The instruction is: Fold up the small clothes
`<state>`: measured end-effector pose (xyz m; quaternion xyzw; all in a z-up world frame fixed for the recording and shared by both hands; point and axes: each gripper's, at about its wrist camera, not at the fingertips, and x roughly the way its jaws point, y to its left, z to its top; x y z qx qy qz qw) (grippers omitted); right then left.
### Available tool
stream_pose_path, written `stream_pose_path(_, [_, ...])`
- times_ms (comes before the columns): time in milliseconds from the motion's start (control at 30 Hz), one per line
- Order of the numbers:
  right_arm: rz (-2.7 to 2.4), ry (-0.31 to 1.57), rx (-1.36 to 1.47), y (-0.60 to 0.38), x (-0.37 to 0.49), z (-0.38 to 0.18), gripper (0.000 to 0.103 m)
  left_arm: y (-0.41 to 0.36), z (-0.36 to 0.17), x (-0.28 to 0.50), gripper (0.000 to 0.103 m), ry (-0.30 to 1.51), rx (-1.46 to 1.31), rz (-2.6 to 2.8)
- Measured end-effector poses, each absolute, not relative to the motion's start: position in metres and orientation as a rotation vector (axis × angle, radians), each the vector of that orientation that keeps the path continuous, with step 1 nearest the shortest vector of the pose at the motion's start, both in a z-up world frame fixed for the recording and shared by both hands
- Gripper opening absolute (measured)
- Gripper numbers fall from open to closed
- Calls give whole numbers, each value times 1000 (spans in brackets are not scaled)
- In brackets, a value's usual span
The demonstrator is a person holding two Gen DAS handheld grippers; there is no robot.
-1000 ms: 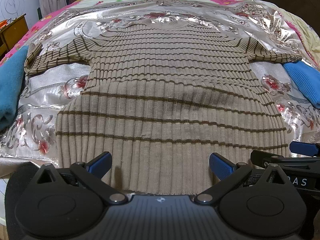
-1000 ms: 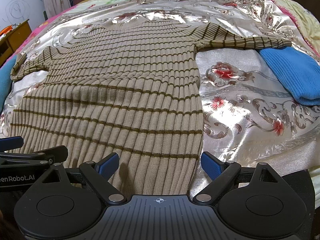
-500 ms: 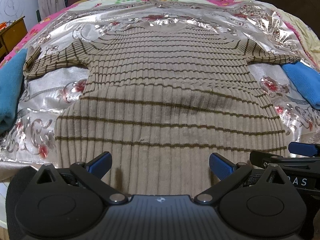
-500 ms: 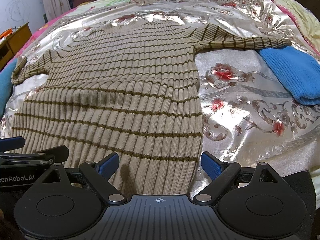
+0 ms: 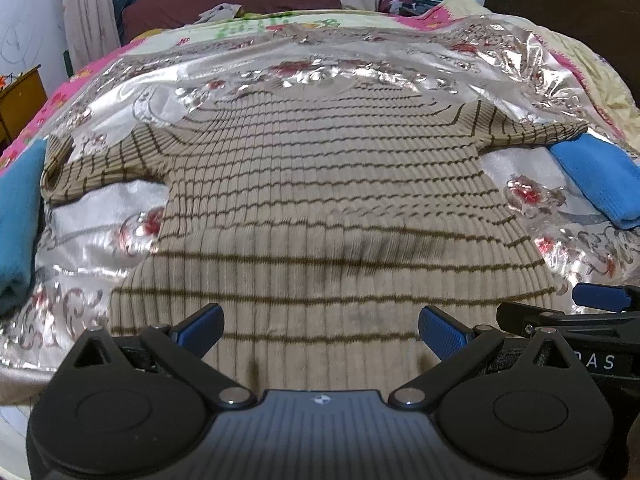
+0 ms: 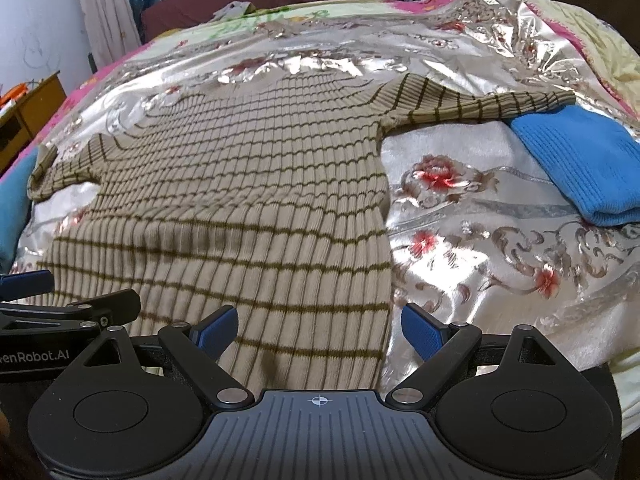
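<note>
A beige ribbed sweater with brown stripes (image 5: pixel 320 200) (image 6: pixel 240 200) lies flat on a silver floral bedcover (image 5: pixel 100 208) (image 6: pixel 480 208), both sleeves spread sideways and the hem toward me. My left gripper (image 5: pixel 320 330) hovers open over the middle of the hem, nothing between its blue pads. My right gripper (image 6: pixel 318 328) is open above the hem's right corner, straddling the sweater's right edge. Each gripper shows at the edge of the other's view: the right gripper (image 5: pixel 600 300), the left gripper (image 6: pixel 28 284).
A folded bright blue garment (image 5: pixel 596 176) (image 6: pixel 580 164) lies right of the sweater, touching the right sleeve end. A teal garment (image 5: pixel 16 216) sits at the left edge. A wooden cabinet (image 5: pixel 20 100) stands left of the bed; pillows and clutter lie at the far end.
Both wrist views have pulled back and tilted up a little, so the sweater sits lower and smaller in frame and more of the room shows. The sweater has not moved; both grippers stay open.
</note>
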<state>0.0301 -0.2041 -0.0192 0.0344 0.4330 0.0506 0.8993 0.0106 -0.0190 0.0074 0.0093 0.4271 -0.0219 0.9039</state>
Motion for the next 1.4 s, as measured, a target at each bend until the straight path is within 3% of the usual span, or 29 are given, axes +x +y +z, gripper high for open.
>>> stream_pose_path(733, [91,850,166,-240,63,-6,88,-36,11,41,103,884,67,-77])
stream_pose_path(1233, [-268,775,377,-412,211,19,77,-114,29,124,103,787,90,-231])
stream_pose_path(1400, [-375,784,474,-454,265,12,69,-132,22,146,103,798,62,-258])
